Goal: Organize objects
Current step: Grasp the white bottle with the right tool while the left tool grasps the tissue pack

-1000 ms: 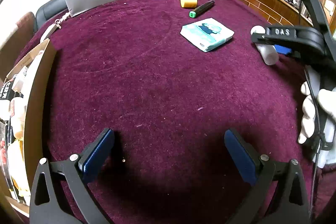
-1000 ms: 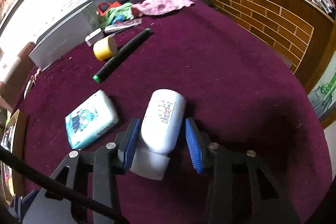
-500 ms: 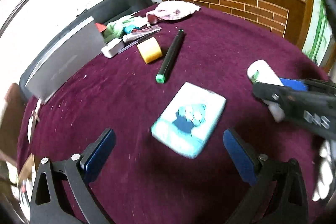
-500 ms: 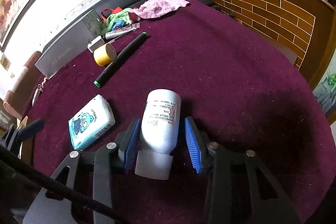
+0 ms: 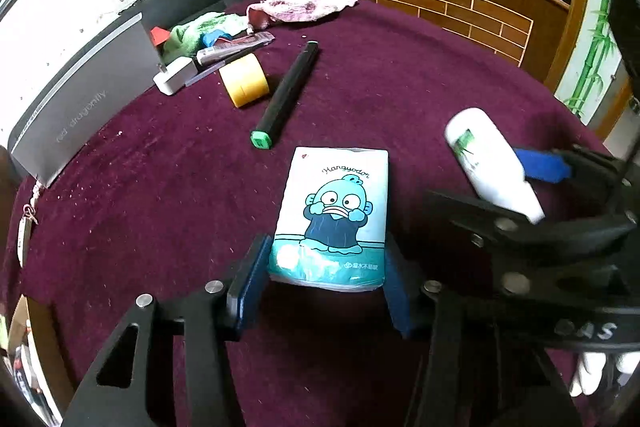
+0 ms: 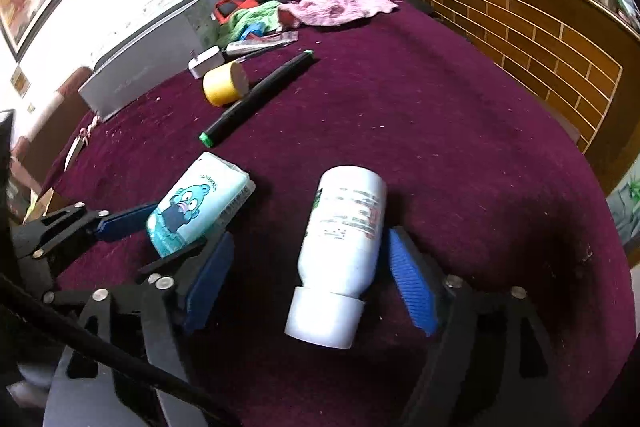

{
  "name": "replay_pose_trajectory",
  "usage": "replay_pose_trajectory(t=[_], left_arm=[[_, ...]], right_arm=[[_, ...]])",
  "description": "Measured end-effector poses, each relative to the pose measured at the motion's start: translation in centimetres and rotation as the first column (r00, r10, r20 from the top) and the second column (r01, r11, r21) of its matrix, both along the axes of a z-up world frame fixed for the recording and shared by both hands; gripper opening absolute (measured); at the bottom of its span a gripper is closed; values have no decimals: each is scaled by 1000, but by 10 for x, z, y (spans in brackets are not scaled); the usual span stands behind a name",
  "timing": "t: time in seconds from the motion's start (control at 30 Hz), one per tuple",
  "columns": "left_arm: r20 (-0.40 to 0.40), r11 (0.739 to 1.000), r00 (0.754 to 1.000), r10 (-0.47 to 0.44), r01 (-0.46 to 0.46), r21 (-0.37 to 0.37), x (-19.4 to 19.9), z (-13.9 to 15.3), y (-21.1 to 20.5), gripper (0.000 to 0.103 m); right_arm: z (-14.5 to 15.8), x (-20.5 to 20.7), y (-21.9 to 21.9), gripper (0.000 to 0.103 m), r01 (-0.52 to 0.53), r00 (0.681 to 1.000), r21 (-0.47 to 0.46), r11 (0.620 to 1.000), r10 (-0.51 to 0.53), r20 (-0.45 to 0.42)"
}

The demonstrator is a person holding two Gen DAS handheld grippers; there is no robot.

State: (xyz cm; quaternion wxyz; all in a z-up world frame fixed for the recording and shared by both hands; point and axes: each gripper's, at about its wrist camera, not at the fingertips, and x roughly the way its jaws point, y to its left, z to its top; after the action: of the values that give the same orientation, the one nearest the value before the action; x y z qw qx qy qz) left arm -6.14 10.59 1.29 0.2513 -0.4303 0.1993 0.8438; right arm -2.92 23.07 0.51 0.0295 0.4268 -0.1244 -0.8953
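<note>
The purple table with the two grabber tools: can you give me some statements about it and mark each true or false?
1. The white bottle lies on its side between the right gripper's fingers. True.
2. The right gripper is clamped tight on the bottle. False: its jaws are open, with a clear gap on one side of the bottle.
3. The left gripper has a finger on each side of the tissue pack. True.
4. The black marker has a red end. False: the end facing the grippers is green.
5. The yellow tape roll lies beside the marker. True.
</note>
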Motion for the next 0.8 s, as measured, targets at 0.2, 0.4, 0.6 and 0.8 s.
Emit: replay_pose_trajectory(t=[0.2,0.4,0.6,0.8], left_arm=[[-5,1000,1000,20,-20,9,-10,2,7,47],[12,1000,1000,-18,18,10,-17,0,21,65],[68,997,997,19,-24,79,-24,-6,20,75],[28,995,998,53,-56,88,-2,7,4,43]], right_arm=[[-2,0,17,96,-12,1000,-166,986,8,-21],[-1,-3,13,103,-41,999,-188,981,38,-19],[-1,1,37,86,34,999,-322,946,-38,-6],[-1,1,38,80,48,999,-322,946,-51,-1]])
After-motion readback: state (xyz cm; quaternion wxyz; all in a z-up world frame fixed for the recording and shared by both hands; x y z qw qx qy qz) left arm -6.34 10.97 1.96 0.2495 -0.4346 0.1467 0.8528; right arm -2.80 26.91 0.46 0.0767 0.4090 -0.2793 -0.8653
